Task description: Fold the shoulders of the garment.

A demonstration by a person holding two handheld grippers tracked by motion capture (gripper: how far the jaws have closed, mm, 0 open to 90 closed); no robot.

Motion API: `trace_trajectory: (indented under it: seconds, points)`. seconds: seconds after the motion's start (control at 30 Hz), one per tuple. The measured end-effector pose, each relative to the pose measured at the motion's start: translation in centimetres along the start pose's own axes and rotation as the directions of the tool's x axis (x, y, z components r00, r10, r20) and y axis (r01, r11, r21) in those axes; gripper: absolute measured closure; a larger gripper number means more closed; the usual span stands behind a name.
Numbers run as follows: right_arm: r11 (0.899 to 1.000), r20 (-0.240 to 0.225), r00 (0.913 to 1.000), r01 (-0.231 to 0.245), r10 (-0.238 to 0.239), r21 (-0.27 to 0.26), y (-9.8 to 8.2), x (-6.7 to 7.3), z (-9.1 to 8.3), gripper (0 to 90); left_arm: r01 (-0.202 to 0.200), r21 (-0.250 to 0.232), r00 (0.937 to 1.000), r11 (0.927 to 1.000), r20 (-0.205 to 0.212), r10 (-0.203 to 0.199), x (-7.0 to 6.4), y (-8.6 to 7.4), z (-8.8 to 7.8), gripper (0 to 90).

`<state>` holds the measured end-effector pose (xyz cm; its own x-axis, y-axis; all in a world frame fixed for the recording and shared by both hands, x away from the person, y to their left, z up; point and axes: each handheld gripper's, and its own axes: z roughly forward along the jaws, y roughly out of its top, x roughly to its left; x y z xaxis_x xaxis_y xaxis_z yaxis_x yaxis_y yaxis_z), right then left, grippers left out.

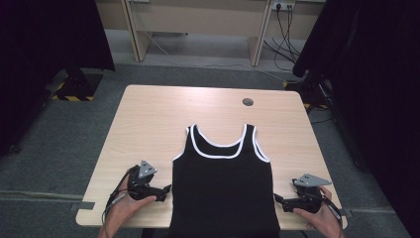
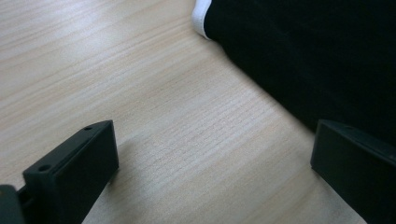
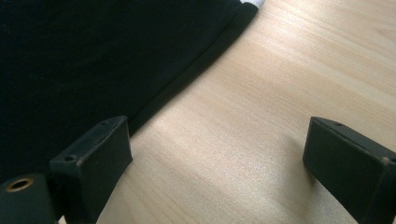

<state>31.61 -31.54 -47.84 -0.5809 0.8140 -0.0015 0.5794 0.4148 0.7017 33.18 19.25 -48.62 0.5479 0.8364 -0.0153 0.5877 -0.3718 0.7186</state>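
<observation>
High view gives us the table [image 1: 148,119], pale wood, and on it the black top [image 1: 223,193], laid flat and face up, white-trimmed neck and armholes pointing away from the person, hem running off the near edge. No fold in it yet, no corner lifted, so the real work looks unstarted. Down at the near end, one gripper waits on each flank: the left gripper [image 1: 162,192] sits just beside the top's left side seam, the right gripper [image 1: 280,200] just beside the right seam, both low over the wood and aimed inward at the cloth. Left gripper view shows its jaws spread wide with bare table between them, the black edge just under the far jaw and a bit of white trim [image 2: 201,17] up ahead. Right gripper view mirrors that: jaws wide apart, nothing pinched, the seam [image 3: 187,77] running past one jaw. Likely next: each side takes an edge, and every fold remains.
</observation>
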Motion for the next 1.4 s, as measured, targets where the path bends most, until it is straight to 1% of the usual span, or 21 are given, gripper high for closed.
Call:
trace_trajectory:
  seconds: [0.13,0.17,0.3,0.33,0.4,0.5,0.57,0.6,0.63,0.73,0.8,1.0,1.1,1.17,1.23,1.4]
  points:
    - [1.000,0.000,1.0000,0.001,-0.001,0.000,0.0,0.0,0.0,8.3,0.000,0.000,1.0000,1.0000,0.000,0.000,0.0,0.0,0.0,0.0]
    - [1.000,0.000,1.0000,0.000,0.000,0.000,0.0,0.0,0.0,8.3,0.000,-0.002,1.0000,1.0000,0.006,0.000,0.0,0.0,0.0,0.0]
    - [1.000,-0.001,1.0000,0.000,0.000,0.000,0.0,0.0,0.0,8.0,0.025,-0.013,0.9994,0.9996,0.026,-0.024,0.2,0.2,0.1,0.0]
    - [1.000,-0.001,1.0000,0.001,-0.001,0.001,0.0,0.0,0.0,7.8,0.025,-0.013,0.9994,0.9996,0.026,-0.024,0.2,0.2,0.1,0.1]
    - [1.000,0.000,1.0000,0.000,0.000,0.001,0.1,0.0,0.1,7.4,0.036,-0.028,0.9986,0.9990,0.039,-0.035,0.2,0.4,0.2,1.5]
    - [1.000,0.000,1.0000,0.000,0.000,0.002,0.1,0.0,0.1,7.1,0.016,-0.027,0.9992,0.9995,0.038,-0.015,0.1,1.1,0.6,1.7]
    - [1.000,0.000,1.0000,-0.002,0.002,0.002,0.1,0.0,0.1,6.8,0.016,-0.030,0.9989,0.9994,0.044,-0.015,0.1,1.3,0.7,2.2]
    - [1.000,0.003,1.0000,-0.005,0.005,0.003,0.1,0.0,0.2,6.3,0.024,-0.035,0.9985,0.9991,0.050,-0.022,0.2,1.7,0.8,2.8]
    - [1.000,0.003,1.0000,-0.005,0.005,0.004,0.2,0.0,0.2,6.1,0.024,-0.035,0.9985,0.9991,0.050,-0.022,0.2,1.7,0.8,3.1]
    - [1.000,0.003,1.0000,-0.005,0.005,0.006,0.2,0.0,0.2,5.9,0.027,-0.041,0.9988,0.9988,0.041,-0.025,0.5,2.4,1.2,3.2]
    - [1.000,0.003,1.0000,-0.005,0.005,0.006,0.2,0.0,0.2,5.9,0.021,-0.040,0.9987,0.9990,0.046,-0.019,0.6,2.9,1.5,3.4]
    - [1.000,0.004,1.0000,-0.006,0.006,0.006,0.2,0.0,0.2,5.8,0.008,-0.045,0.9991,0.9990,0.041,-0.006,0.7,4.3,2.3,3.7]
    - [1.000,0.004,1.0000,-0.006,0.006,0.006,0.2,0.0,0.2,5.8,0.013,-0.052,0.9988,0.9986,0.048,-0.011,0.7,5.3,2.9,4.2]
    - [1.000,0.004,1.0000,-0.006,0.006,0.006,0.2,0.0,0.2,5.8,0.021,-0.066,0.9986,0.9976,0.049,-0.018,0.7,6.1,3.2,4.3]
    - [1.000,0.002,1.0000,-0.005,0.005,0.006,0.2,0.0,0.2,5.6,0.018,-0.069,0.9987,0.9975,0.048,-0.014,0.7,6.9,3.5,4.3]
    - [1.000,0.001,1.0000,-0.003,0.003,0.007,0.2,0.0,0.2,5.5,0.032,-0.078,0.9982,0.9965,0.053,-0.028,0.9,8.6,4.4,4.7]
